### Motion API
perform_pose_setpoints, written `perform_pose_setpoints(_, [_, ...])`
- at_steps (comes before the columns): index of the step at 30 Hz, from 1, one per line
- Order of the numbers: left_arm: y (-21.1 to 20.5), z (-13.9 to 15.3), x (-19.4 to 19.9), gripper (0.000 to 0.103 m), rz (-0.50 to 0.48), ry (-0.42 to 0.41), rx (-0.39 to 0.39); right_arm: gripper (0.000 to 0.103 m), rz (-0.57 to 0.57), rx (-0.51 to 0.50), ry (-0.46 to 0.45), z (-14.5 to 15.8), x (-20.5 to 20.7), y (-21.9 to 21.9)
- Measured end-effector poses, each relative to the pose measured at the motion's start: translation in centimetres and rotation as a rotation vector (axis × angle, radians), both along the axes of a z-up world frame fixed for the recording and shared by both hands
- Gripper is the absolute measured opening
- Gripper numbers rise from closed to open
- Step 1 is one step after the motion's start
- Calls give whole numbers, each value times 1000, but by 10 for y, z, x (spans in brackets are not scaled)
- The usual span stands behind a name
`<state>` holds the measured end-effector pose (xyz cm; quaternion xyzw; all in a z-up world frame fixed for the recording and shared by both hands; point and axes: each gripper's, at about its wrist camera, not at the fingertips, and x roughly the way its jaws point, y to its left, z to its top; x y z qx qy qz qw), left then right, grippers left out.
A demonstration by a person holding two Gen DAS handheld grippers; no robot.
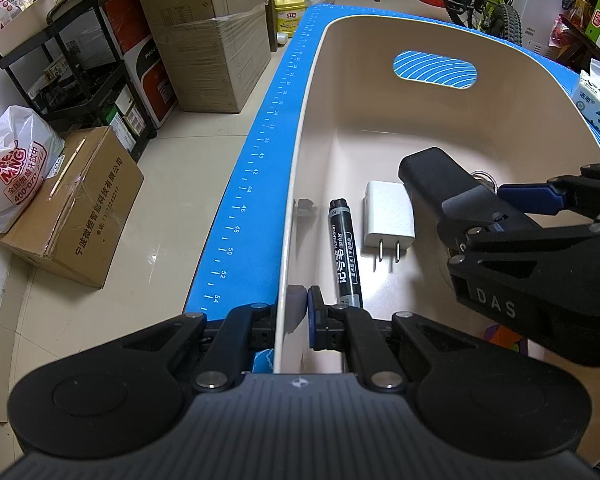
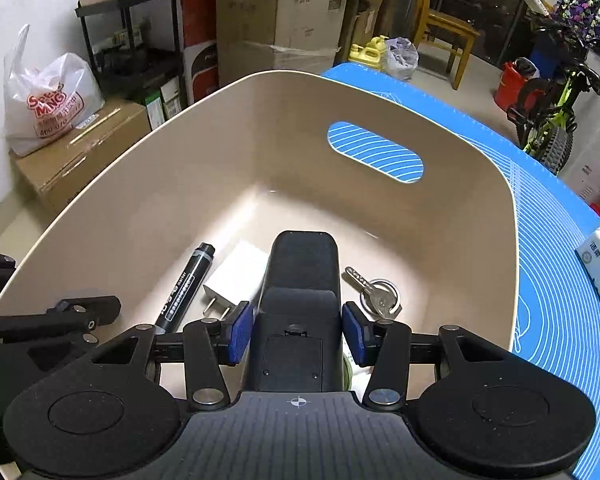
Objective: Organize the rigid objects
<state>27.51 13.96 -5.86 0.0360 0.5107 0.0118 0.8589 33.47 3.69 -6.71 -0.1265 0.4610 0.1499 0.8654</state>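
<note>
While the left gripper (image 1: 304, 312) pinches the near side wall of a beige plastic bin (image 2: 512, 280), its jaws closed on that thin wall, the right gripper (image 2: 298, 328) hangs over the bin's inside with its blue pads (image 2: 238, 332) clamped on the flanks of a black remote-like device (image 2: 300, 280). On the bin's floor lie a black marker (image 1: 343, 252) nearest the pinched wall, a white charger plug (image 1: 388, 216) beside it, and a key on a ring (image 2: 380, 296) on the device's far side. The bin rests on a blue mat (image 2: 560, 240). The device looks rigid, light and smooth-sided, so it probably could slip; holding it across its narrow middle seems sound. Its far end points down toward the floor of the bin.
</note>
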Motion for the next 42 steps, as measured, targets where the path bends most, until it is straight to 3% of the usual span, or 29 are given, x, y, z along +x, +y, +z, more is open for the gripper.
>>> perform_pose_setpoints(2, [0,0,0,10,0,0,0,54,0,-2,2,0,-1,1])
perform_pose_setpoints(8, [-1,0,1,10,2,1,2,73,-37,63,-42,12,-4,-10])
perform_pose_setpoints(12, [-4,3,1,13,3,-10,15,80,-65,105,-95,25,-13,-21])
perform_pose_setpoints(14, [-5,7,0,23,3,-22,21,83,-81,122,-111,32,-19,-27])
perform_pose_setpoints(16, [-7,13,-2,53,3,-45,28,85,-94,140,-124,39,-25,-34])
perform_pose_setpoints(19, [-12,23,-7,71,1,-77,44,93,-119,167,-145,50,-35,-48])
perform_pose_setpoints(28, [-25,58,-31,77,13,-141,63,97,-170,210,-185,80,-68,-91])
perform_pose_setpoints(42, [-62,104,-96,77,-17,-200,77,97,-212,256,-228,120,-143,-143])
